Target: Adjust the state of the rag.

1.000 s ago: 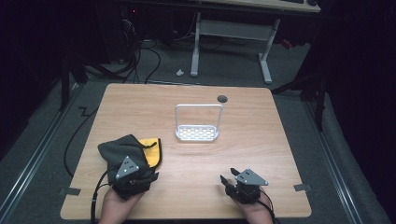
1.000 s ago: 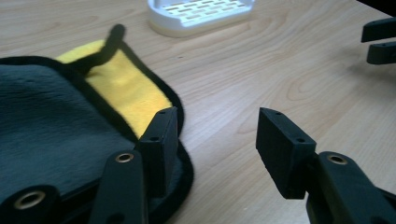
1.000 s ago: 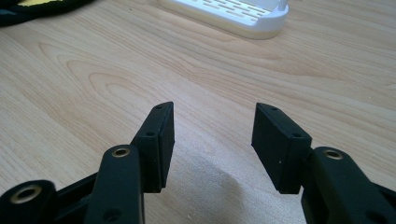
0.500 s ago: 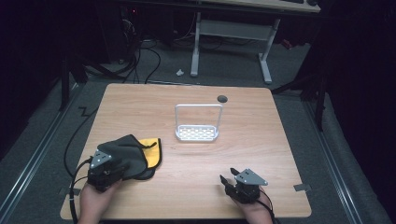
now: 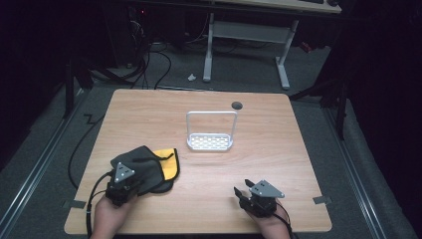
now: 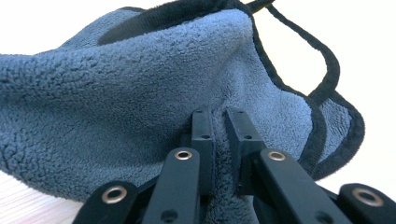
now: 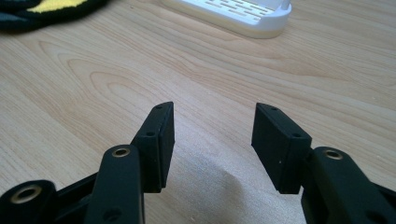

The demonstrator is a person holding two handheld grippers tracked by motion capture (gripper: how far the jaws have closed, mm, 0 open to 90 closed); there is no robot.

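A dark grey-blue fleece cloth (image 5: pixel 144 164) with a yellow side (image 5: pixel 168 157) lies crumpled at the table's front left. My left gripper (image 5: pixel 123 185) sits at its near edge. In the left gripper view the cloth (image 6: pixel 116 93) bunches up around the left gripper (image 6: pixel 219 119). Its jaws have just been closing, and they pinch a fold of the fabric. My right gripper (image 5: pixel 242 190) rests at the front right. It stands open in the right gripper view (image 7: pixel 212 140) with bare wood between the jaws.
A white perforated rack (image 5: pixel 210 142) with a tall wire handle stands mid-table, seen ahead of the right gripper as the rack (image 7: pixel 233 14). A round cable hole (image 5: pixel 237 105) sits near the far edge. Desk legs and cables lie on the floor beyond.
The left hand shifted left along the cloth's near edge and then a little back. Its jaws went from wide to closed on the fabric. The right gripper has not moved.
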